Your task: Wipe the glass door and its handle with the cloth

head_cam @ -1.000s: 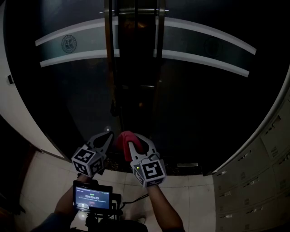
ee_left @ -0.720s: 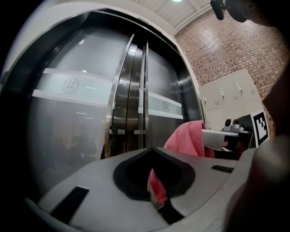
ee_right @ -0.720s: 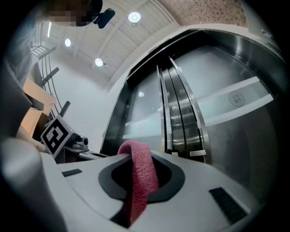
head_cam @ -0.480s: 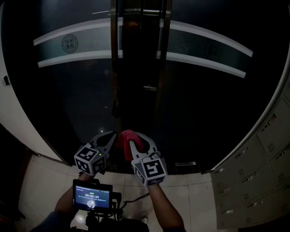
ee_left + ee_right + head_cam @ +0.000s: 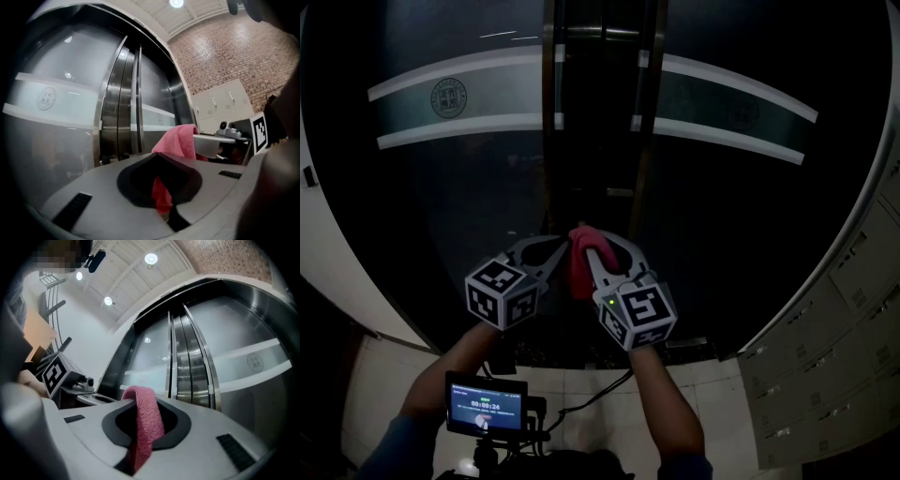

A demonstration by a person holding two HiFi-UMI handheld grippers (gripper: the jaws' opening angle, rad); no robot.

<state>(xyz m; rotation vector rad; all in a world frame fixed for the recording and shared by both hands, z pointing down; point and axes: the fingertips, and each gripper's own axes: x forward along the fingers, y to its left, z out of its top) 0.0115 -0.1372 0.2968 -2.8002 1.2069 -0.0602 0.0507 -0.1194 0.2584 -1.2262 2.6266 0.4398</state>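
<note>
The left glass door [image 5: 459, 197] is dark, crossed by a pale frosted band carrying a round seal [image 5: 448, 97]. Low in the head view, a small screen [image 5: 486, 405] glows in front of the person.

The left gripper [image 5: 157, 157] has its jaws together on nothing. The pink seen through its dark opening is cloth hanging beyond it. The cloth [image 5: 581, 264] is pinched between the jaws of the right gripper [image 5: 600, 246], with a fold standing above the tips and a tail trailing below. Both grippers are raised in front of the gap where the two doors meet, near the glass, though I cannot tell whether anything touches it.

Above them run the two upright metal handles, the left handle [image 5: 558, 89] and the right handle [image 5: 637, 89], well clear of the cloth. Grey lockers [image 5: 853, 319] line the right wall.

Wiping looks barely begun. The main risk is hard jaw tips meeting the glass first, since only a narrow fold sticks out, so pressing flat would scrape or smear. A drag stroke could also pull the thin pinch free. The closed left gripper sits just beside the cloth and could snag it.
</note>
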